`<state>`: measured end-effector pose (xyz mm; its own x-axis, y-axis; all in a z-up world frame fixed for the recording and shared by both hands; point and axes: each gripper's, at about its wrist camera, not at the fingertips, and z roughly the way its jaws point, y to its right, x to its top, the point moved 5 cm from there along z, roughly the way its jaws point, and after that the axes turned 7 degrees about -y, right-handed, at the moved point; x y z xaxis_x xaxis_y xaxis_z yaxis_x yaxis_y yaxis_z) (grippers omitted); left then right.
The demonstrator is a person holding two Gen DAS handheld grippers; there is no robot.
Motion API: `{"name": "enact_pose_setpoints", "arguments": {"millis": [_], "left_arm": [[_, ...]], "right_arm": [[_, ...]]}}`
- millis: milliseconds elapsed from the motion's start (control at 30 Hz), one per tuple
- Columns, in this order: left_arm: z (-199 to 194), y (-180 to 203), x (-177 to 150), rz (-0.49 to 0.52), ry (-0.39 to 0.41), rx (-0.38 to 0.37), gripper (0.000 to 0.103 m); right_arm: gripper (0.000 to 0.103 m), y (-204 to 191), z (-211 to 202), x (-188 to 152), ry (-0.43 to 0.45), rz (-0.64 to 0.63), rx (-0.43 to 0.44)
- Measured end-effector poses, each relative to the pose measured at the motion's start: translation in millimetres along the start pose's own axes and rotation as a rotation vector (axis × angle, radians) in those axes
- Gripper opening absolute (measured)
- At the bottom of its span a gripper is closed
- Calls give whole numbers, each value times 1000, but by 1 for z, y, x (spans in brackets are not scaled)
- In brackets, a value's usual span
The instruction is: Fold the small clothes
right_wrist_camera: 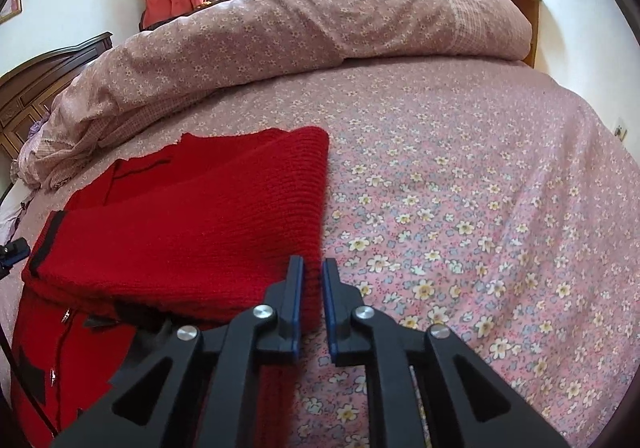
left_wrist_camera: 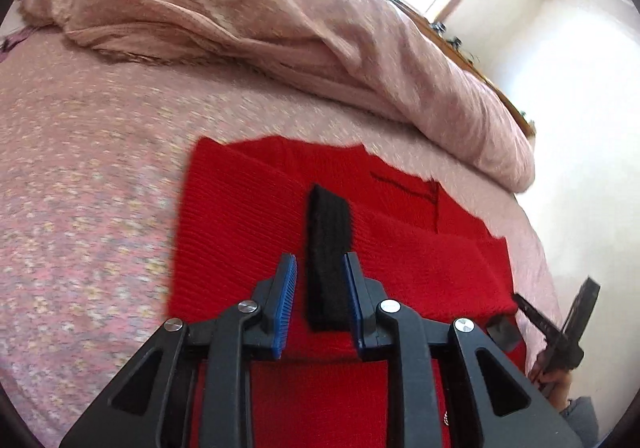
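The left gripper (left_wrist_camera: pixel 320 268) is hovering with its fingers spread apart over the black cuff (left_wrist_camera: pixel 328 260) of the red knitted sweater (left_wrist_camera: pixel 240 216), which is lying partly folded on the flowered bedsheet (left_wrist_camera: pixel 80 168), nearer than the heaped quilt (left_wrist_camera: pixel 280 28). Further right, the right gripper (right_wrist_camera: pixel 312 268) is straddling the sweater's right folded edge, its fingers narrowly parted, though whether they are pinching the knit I cannot tell. The sweater is looking soft, thick and limp, light enough to lift but likely to sag and stretch, so taking it at the firmer cuff and doubled edges seems wisest.
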<state>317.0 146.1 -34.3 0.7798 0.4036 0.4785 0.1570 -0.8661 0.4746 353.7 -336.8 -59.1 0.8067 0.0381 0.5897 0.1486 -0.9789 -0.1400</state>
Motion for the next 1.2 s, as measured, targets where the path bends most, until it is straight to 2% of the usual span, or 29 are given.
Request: {"name": "enact_pose_setpoints", "arguments": {"millis": [133,200,300,367,467,533,600,867,967,1033,1100,1200], "left_arm": [[-12,-16,-5,-10,-7,62,18],[-20,-19,-14,-29,-12,44,18],[-33,-15,-31,20,2,64,32],[-43,-8,-50,94,5,108,34],[-59,3,-84,179,13,115,34],[-65,3,-104,183,18,133,38],[-68,0,-126,176,-22,130,38],[-95,-24,-176,54,-94,82,40],[-98,-32,-189,-5,-132,33,45],[-100,-36,-192,-29,-138,36,47],[-101,-39,-196,-58,-155,2,48],[-102,-39,-201,-94,-162,-64,55]], "right_arm": [[9,-3,-12,-2,19,-20,28],[11,-4,-25,-10,29,-27,55],[16,-7,-49,-26,46,-23,104],[18,-11,-69,-36,75,-40,112],[26,-11,-99,-51,131,-48,111],[37,-8,-117,-64,159,-27,123],[38,-4,-130,-81,169,19,159],[41,3,-140,-147,73,154,287],[41,14,-130,-172,-1,250,336],[41,21,-120,-186,-59,308,376],[41,25,-113,-200,-104,364,422],[41,26,-113,-213,-101,426,512]]}}
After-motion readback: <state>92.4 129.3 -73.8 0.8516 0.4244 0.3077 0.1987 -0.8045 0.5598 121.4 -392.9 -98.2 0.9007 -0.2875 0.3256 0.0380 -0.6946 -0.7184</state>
